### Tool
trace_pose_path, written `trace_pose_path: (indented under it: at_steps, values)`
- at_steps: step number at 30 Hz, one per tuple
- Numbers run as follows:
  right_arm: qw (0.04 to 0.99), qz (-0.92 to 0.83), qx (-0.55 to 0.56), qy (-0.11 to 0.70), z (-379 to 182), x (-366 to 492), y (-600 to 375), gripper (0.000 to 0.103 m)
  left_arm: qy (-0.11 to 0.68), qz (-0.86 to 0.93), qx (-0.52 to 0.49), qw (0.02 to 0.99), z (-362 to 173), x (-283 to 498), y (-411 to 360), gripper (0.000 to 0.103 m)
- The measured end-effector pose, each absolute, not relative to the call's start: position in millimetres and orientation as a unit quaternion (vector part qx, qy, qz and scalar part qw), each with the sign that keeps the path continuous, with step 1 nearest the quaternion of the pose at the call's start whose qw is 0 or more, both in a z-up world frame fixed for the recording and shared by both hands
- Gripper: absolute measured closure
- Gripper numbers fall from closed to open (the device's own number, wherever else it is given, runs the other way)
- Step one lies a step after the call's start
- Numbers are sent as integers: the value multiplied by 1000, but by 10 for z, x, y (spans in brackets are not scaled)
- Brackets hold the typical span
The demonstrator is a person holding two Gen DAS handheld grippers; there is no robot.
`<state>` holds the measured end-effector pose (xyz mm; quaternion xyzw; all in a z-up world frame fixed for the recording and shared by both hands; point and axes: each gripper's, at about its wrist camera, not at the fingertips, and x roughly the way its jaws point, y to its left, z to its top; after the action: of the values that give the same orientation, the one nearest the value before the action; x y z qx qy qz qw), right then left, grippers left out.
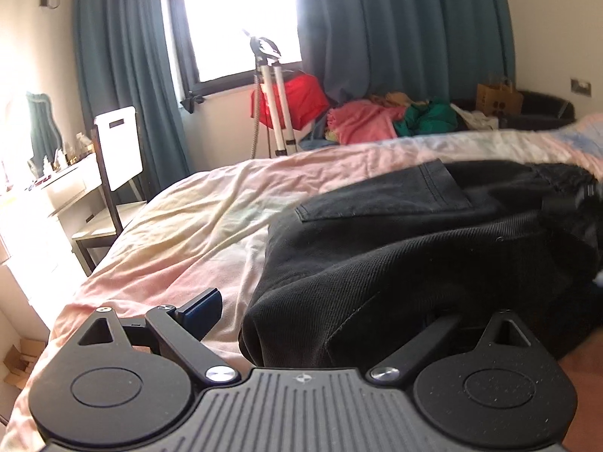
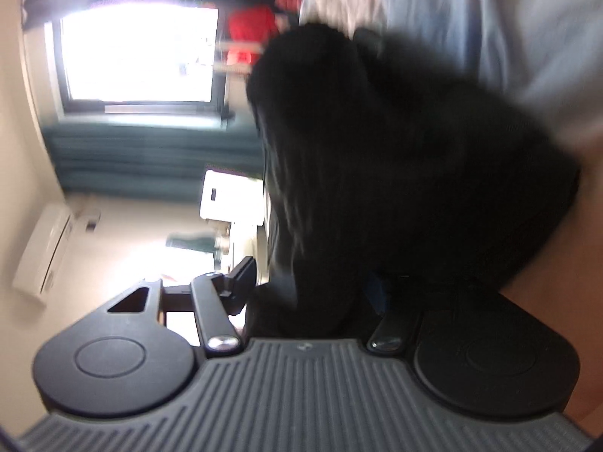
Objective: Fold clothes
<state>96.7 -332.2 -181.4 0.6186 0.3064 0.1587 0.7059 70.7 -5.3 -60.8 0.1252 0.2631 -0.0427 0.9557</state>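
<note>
Left wrist view. Black twill trousers [image 1: 414,248] bunched on a pastel pink-and-yellow crumpled bedsheet [image 1: 181,226], patch pocket uppermost, near hem bulging toward the camera. Left gripper [image 1: 320,312] low over the bed edge; left finger [image 1: 201,307] with its dark blue pad bare and standing clear of the cloth, on the sheet side. Right finger buried under the trouser fold. Jaws spread wide with the fabric edge lying between them; whether the pads press on it cannot be told. Beyond the bed: heap of pink, green and tan clothes [image 1: 392,116], red garment [image 1: 297,100] behind a white tripod stand [image 1: 279,109], teal curtains [image 1: 124,75] either side of a bright window [image 1: 241,19], white-backed dark-framed chair [image 1: 113,173], brown paper bag [image 1: 497,100].

Right wrist view. Frame rolled on its side and heavily blurred. Same black trousers [image 2: 395,158] filling the centre as a dark mass, hanging down into the right gripper [image 2: 312,297]. One finger [image 2: 241,282] visible and clear of the cloth; the other hidden behind black fabric. Jaws partly apart, cloth between them; firm pinch or loose contact cannot be told. Pale blue-and-white bedding [image 2: 471,19] behind, window [image 2: 139,52] and white wall-mounted air conditioner [image 2: 41,252] to the side.
</note>
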Motion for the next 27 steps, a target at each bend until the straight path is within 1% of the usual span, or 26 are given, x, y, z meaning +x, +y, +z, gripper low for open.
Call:
trace_pose_path:
  at_steps: [5,8,9,11,12,16,19,22,24,27]
  values:
    - [725,120,610,295,-1814,910,-3382,41,279,-45,132,950,-678,720,-86,5]
    - [752,98,586,287,-1736,841,-3397,50,283,-44,133,949,-717,713,-88,5]
    - [759,91,580,284,-1711,816,-3405,55,283,-44,135,949,-725,711,-92,5]
    - [768,80,571,278,-1666,782,-3415,56,282,-44,137,948,-740,705,-99,4]
    - [772,74,568,275,-1643,768,-3419,58,282,-44,139,948,-741,701,-102,4]
    - [820,69,509,253,-1506,705,-3282,70,274,-40,135,951,-723,692,-76,4]
    - [863,79,447,221,-1326,664,-3236,77,258,-34,119,958,-666,682,-18,4]
    - [898,104,392,170,-1130,658,-3217,79,228,-28,87,969,-548,649,72,4]
    - [908,115,371,154,-1072,755,-3222,79,217,-27,66,974,-510,612,127,4]
    - [898,87,375,214,-1387,884,-3196,79,251,-23,74,965,-579,654,135,3]
